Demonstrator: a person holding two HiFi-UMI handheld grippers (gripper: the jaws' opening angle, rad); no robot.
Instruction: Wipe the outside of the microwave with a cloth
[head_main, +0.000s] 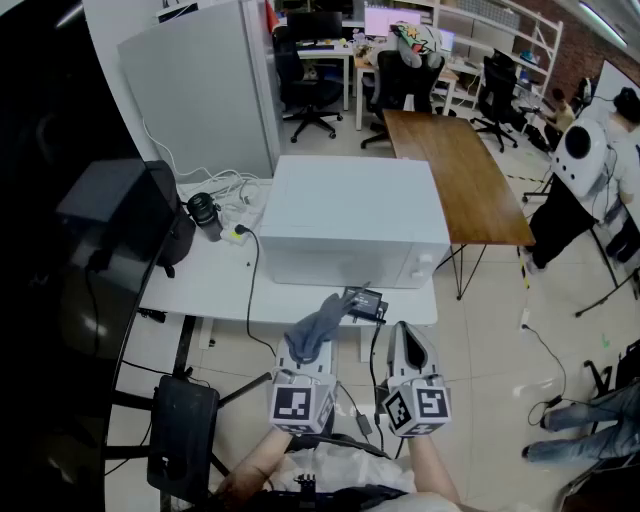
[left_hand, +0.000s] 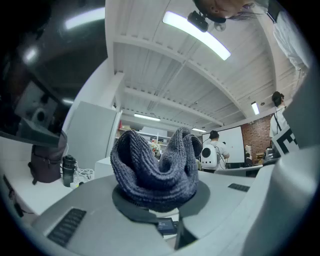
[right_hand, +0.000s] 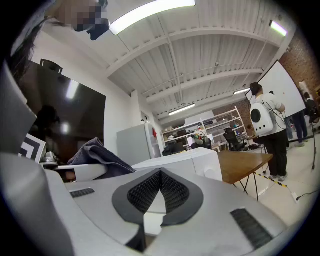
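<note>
A white microwave (head_main: 352, 222) stands on the white table (head_main: 200, 290), its front toward me. My left gripper (head_main: 304, 350) is shut on a grey-blue knitted cloth (head_main: 322, 322), held just short of the table's near edge, below the microwave's front. In the left gripper view the cloth (left_hand: 156, 170) bunches up between the jaws. My right gripper (head_main: 407, 343) hangs beside it, shut with nothing in it; in the right gripper view its pads (right_hand: 150, 192) meet at the tips, with the microwave (right_hand: 190, 159) and the cloth (right_hand: 97, 156) beyond.
A small dark device (head_main: 364, 302) lies at the table's front edge. Cables, a power strip (head_main: 238, 222) and a dark bottle (head_main: 205, 213) sit left of the microwave. A black bag (head_main: 165, 215) stands further left. A wooden table (head_main: 455, 170) stretches off to the right; a black chair (head_main: 182, 435) is below left.
</note>
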